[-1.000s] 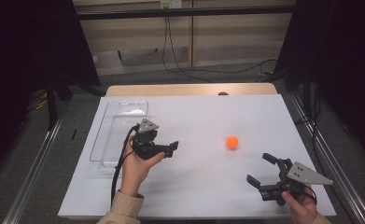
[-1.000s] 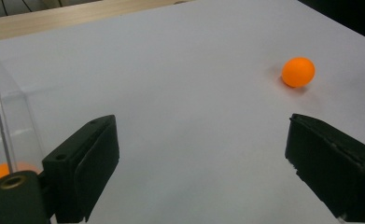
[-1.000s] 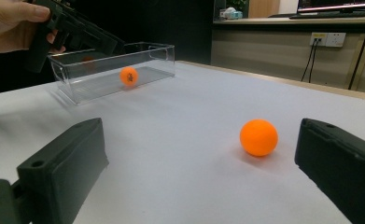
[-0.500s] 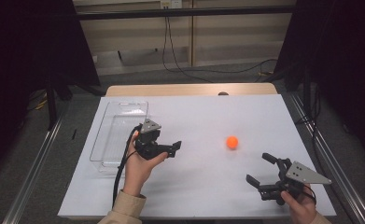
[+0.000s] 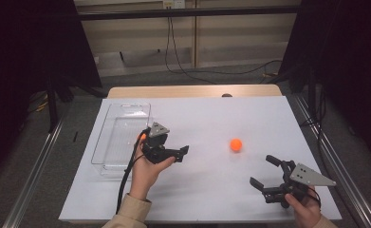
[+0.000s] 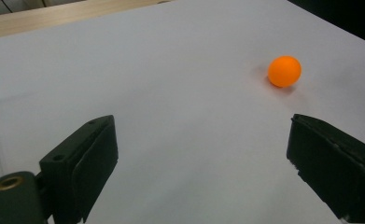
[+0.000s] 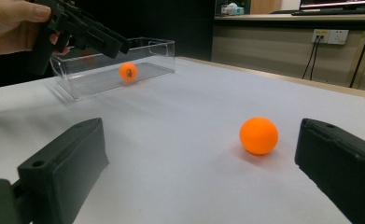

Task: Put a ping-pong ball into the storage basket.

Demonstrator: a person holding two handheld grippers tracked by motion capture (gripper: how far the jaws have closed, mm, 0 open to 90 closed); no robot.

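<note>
An orange ball (image 5: 236, 144) rests on the white table, right of centre. It lies ahead and to the right in the left gripper view (image 6: 284, 71) and close ahead in the right gripper view (image 7: 258, 135). My left gripper (image 5: 180, 153) is held above the table beside the clear tray (image 5: 108, 142). It points right toward the ball, open and empty (image 6: 202, 127). My right gripper (image 5: 261, 170) sits near the front right, also open and empty (image 7: 201, 126), aimed at the ball. A second orange ball (image 7: 128, 71) lies inside the tray.
The tray (image 7: 159, 43) stands along the table's left side, long axis running front to back. A wooden strip (image 5: 192, 91) borders the far edge. Metal rails (image 5: 36, 171) flank the table. My left gripper (image 7: 89, 30) hangs over the tray's near end.
My left gripper has drifted slightly to the right, toward the ball on the table. The right gripper and both balls have stayed put.
</note>
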